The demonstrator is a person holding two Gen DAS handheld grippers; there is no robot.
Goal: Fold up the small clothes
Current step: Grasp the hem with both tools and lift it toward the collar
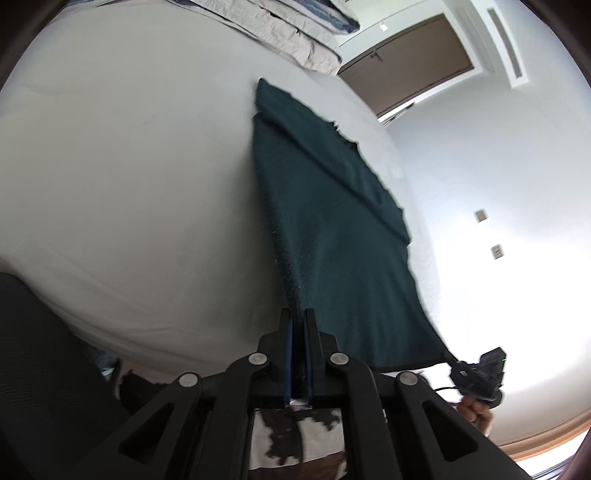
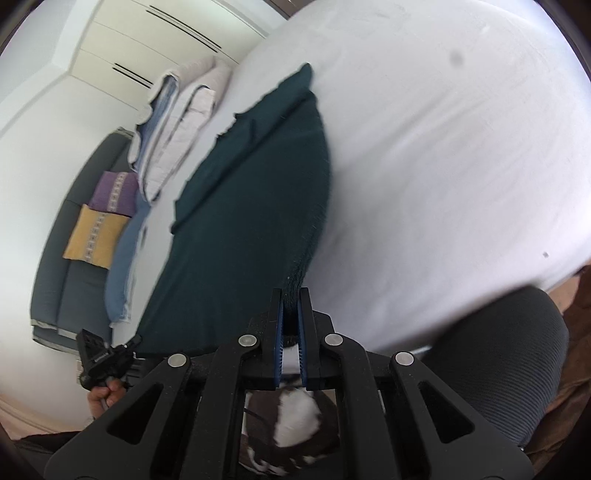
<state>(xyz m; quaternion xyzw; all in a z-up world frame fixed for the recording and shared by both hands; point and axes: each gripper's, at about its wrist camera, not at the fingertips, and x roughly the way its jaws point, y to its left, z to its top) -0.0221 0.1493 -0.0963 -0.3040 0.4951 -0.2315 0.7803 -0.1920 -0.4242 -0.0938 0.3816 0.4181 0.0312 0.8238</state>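
A dark green garment [image 1: 332, 236] is stretched over the white bed [image 1: 129, 166], its far part lying on the sheet with a fold across it. My left gripper [image 1: 298, 314] is shut on one near corner of it. My right gripper [image 2: 291, 295] is shut on the other near corner of the garment [image 2: 251, 184], where the cloth bunches between the blue pads. Each gripper shows in the other's view: the right one [image 1: 480, 373] at lower right, the left one [image 2: 107, 362] at lower left, both holding the near hem lifted off the bed [image 2: 443, 147].
Folded bedding [image 1: 288, 29] is stacked at the far end of the bed, also in the right wrist view [image 2: 177, 122]. A grey sofa [image 2: 62, 236] holds a purple and a yellow cushion. A dark mesh chair back [image 2: 509, 362] stands near the bed's edge. A brown door [image 1: 410, 59] is beyond.
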